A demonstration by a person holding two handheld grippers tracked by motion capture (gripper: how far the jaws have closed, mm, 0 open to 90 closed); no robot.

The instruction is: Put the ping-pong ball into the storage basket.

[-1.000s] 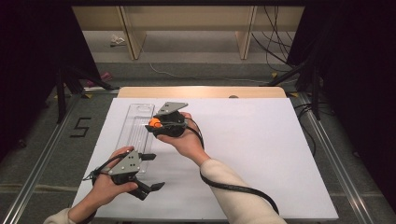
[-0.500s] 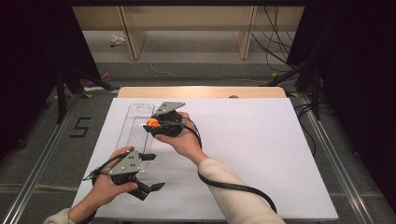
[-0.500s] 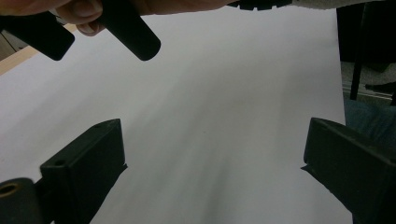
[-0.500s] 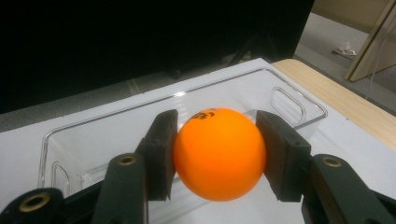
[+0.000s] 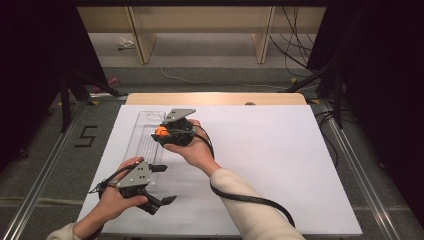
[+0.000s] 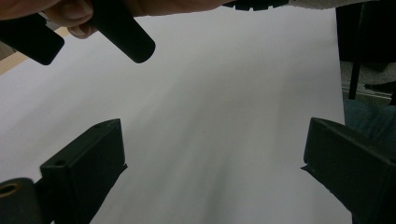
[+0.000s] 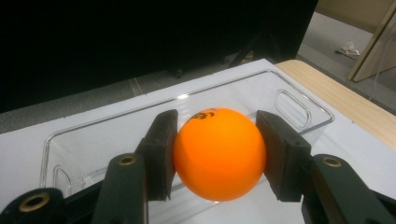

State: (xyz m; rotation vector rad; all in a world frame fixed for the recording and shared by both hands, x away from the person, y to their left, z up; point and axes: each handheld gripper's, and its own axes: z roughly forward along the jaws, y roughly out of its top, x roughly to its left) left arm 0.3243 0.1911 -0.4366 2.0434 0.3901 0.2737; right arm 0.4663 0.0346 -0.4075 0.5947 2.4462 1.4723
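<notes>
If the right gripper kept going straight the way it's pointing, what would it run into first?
Probably the clear tray: the right gripper, shut on the orange ball, aims into its open inside. Depth is hard to judge.

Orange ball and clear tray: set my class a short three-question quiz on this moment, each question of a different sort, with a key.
1. True or false: the right gripper is shut on the orange ball.
2. Where is the ball in relation to the clear plastic tray?
A. lying on the tray's floor
B. held above the tray
C. on the white table outside the tray
3. Fill in: the left gripper has its jaws ____ with nothing between them.

Key:
1. True; both pads press on its sides.
2. B; in the right gripper view the tray lies behind and below the ball.
3. Open; they stand wide apart over the white table top.
</notes>
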